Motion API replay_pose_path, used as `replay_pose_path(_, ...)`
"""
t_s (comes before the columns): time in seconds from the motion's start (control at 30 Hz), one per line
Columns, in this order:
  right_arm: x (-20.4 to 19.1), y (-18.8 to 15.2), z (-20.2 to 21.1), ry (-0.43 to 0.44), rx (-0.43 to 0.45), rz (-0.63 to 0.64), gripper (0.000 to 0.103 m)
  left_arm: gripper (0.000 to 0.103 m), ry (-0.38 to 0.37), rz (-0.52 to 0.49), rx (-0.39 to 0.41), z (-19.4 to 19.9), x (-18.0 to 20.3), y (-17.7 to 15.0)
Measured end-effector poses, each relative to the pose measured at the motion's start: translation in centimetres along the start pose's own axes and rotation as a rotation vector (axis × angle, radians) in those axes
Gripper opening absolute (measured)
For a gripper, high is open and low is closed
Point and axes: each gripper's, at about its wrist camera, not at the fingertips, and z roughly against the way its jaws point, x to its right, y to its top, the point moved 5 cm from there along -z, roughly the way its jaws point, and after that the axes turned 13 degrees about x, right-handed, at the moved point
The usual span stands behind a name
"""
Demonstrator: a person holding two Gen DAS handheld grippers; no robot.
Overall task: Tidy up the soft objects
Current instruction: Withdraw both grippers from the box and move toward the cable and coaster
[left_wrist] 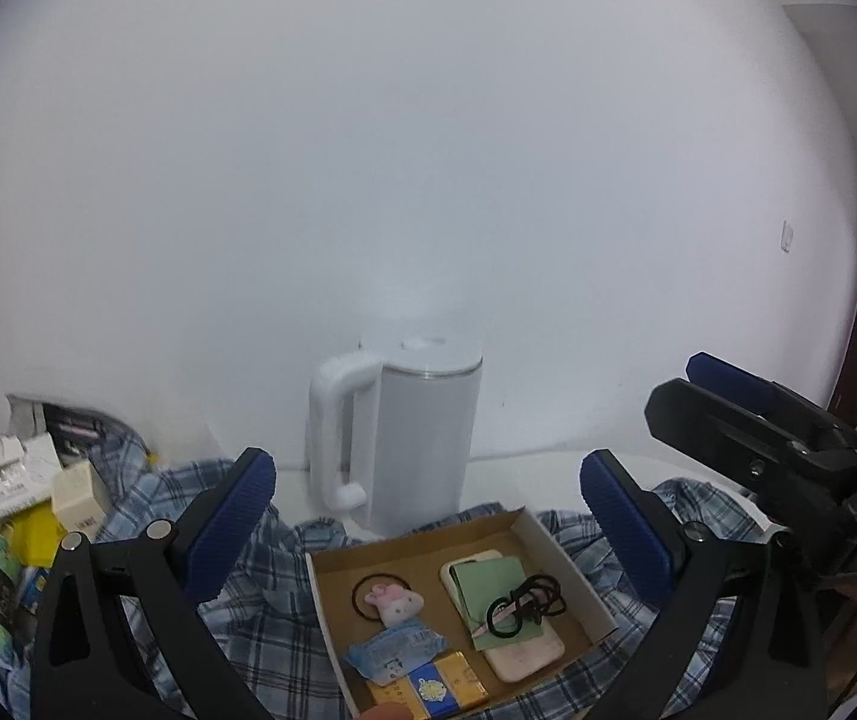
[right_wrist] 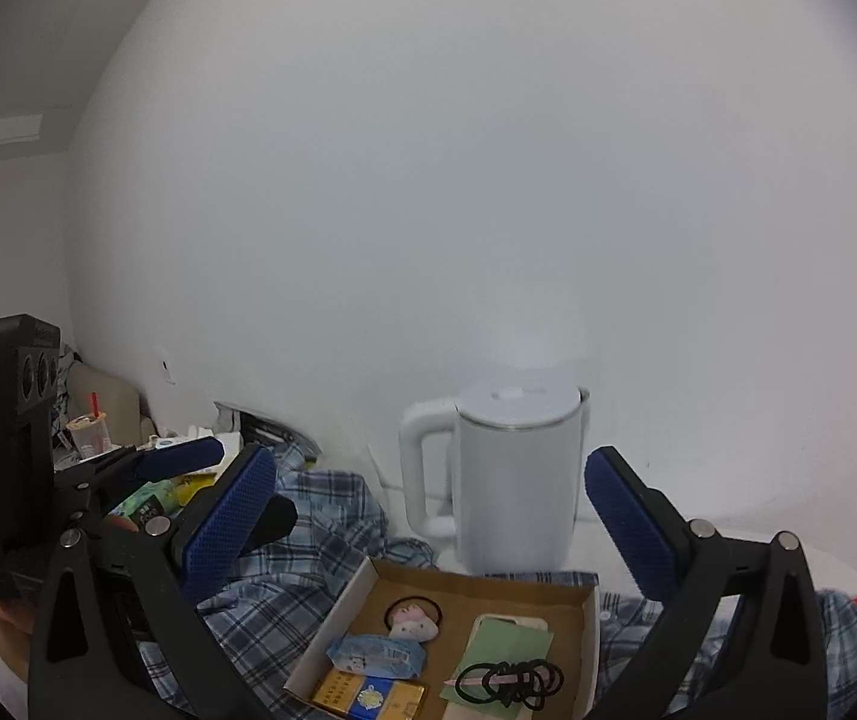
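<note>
A blue plaid shirt [left_wrist: 260, 564] lies crumpled on the table and shows in the right wrist view [right_wrist: 308, 546] too. A shallow cardboard box [left_wrist: 572, 570] rests on it, holding a pink plush hair tie [left_wrist: 395, 603], a blue tissue pack [left_wrist: 395, 654], black hair ties [left_wrist: 527, 603] on a green card, a phone and a yellow-blue packet. The box also shows in the right wrist view [right_wrist: 590, 618]. My left gripper [left_wrist: 428, 510] is open and empty above the box. My right gripper [right_wrist: 431, 516] is open and empty, also above the box. The right gripper appears at the right edge of the left wrist view [left_wrist: 746, 414].
A white electric kettle [left_wrist: 410, 438] stands behind the box against the white wall; it also shows in the right wrist view [right_wrist: 506, 468]. Boxes and packets [left_wrist: 14, 504] are piled at the left. A cup with a red straw [right_wrist: 89, 429] stands far left.
</note>
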Motion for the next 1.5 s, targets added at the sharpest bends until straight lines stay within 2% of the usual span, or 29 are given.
replay_pose_path(0.13,-0.9,1.6,1.6,0.009,0.039,0.024,0.103,0.103,-0.02,0.006,0.038,1.6,0.7,1.4)
replay_pose_path(0.23,-1.4,2.7,2.7,0.015,0.073,0.023,0.103,0.103,-0.036,-0.029,0.069,2.4,1.3,2.5)
replay_pose_path(0.33,-1.9,4.1,3.6,0.034,0.101,0.042,0.103,0.103,-0.003,-0.083,0.066,2.8,1.4,2.9)
replay_pose_path(0.5,-2.3,4.4,5.5,0.056,0.072,0.092,0.103,0.103,-0.009,-0.127,0.053,4.8,1.1,1.9)
replay_pose_path(0.8,-2.2,-1.4,8.9,0.076,-0.056,0.196,0.103,0.103,-0.068,-0.101,-0.016,6.2,1.1,-2.3)
replay_pose_path(0.93,-1.9,-3.7,9.8,0.085,-0.082,0.17,0.103,0.103,-0.068,-0.134,-0.056,6.1,1.4,-4.5)
replay_pose_path(1.5,-0.2,-13.6,10.4,0.13,-0.223,0.083,0.103,0.103,-0.184,-0.071,-0.246,3.5,1.9,-14.2)
